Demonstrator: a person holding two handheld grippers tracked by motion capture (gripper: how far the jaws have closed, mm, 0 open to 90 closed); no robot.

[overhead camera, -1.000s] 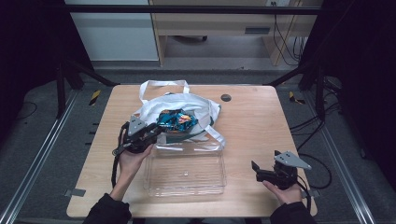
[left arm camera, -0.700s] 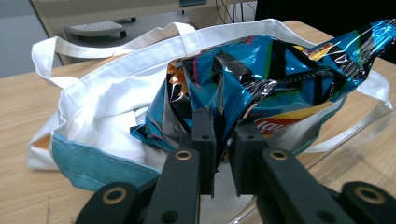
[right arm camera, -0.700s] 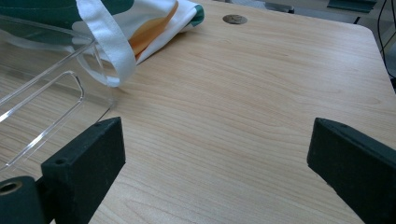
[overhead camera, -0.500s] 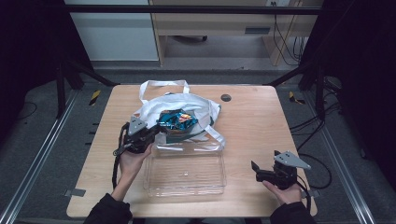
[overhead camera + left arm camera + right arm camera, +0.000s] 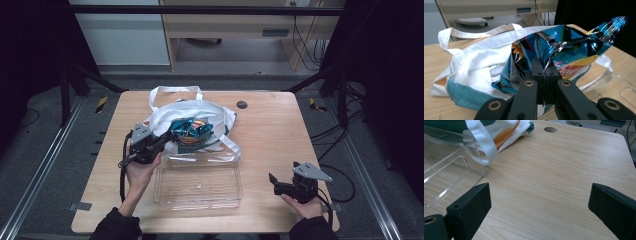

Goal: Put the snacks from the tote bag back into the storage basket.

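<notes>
A shiny blue chip bag (image 5: 190, 129) (image 5: 564, 52) sticks out of a white tote bag (image 5: 200, 112) (image 5: 481, 62) at the table's middle. My left gripper (image 5: 162, 141) (image 5: 545, 75) is shut on a fold of the chip bag's foil, at the tote's left side. A clear plastic tray (image 5: 199, 182) (image 5: 446, 170) lies in front of the tote. My right gripper (image 5: 272, 181) (image 5: 539, 202) stands open above bare wood near the table's front right corner, apart from the tray, with nothing between its jaws.
The tote's white straps (image 5: 175, 92) (image 5: 482, 145) trail toward the far edge and over the tray's right side. A round grommet hole (image 5: 242, 104) (image 5: 550, 129) sits in the tabletop behind the tote. Bare wood (image 5: 280, 135) spreads to the right.
The left gripper, shut on the chip bag, has barely shifted. The right gripper has stayed in place.
</notes>
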